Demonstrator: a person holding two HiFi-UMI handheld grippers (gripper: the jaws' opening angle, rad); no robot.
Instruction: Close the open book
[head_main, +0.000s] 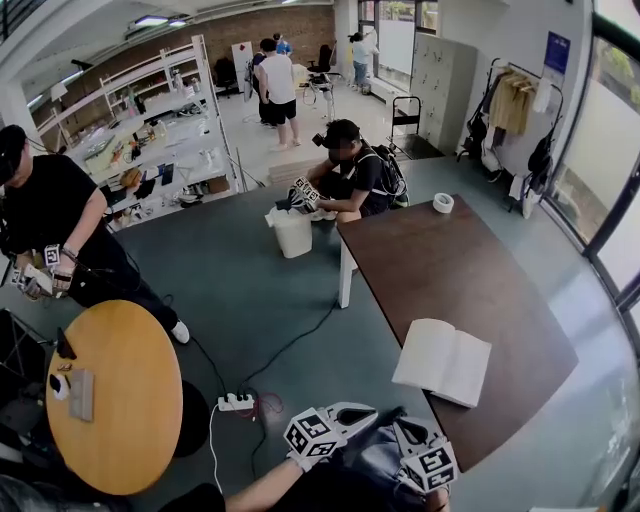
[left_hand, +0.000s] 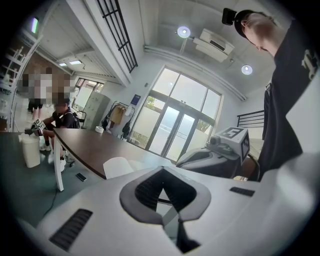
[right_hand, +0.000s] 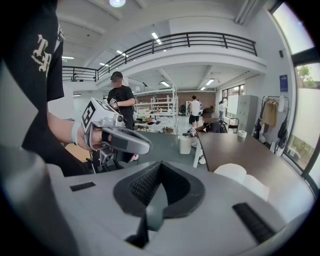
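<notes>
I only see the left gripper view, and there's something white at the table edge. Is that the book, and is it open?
Observer: Yes; the head view shows the book lying open, pages up, on the brown table.
Operator: Where are the grippers?
Observer: The left gripper and right gripper hang off the table's near end, neither touching the book.
Operator: Right jaws?
Observer: Together, nothing between them, per the right gripper view.

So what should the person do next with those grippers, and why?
Probably reach the right gripper forward toward the open book, which lies spread flat on the brown table. That gripper and the left gripper hang short of it, jaws together and holding nothing, so the book is untouched.
</notes>
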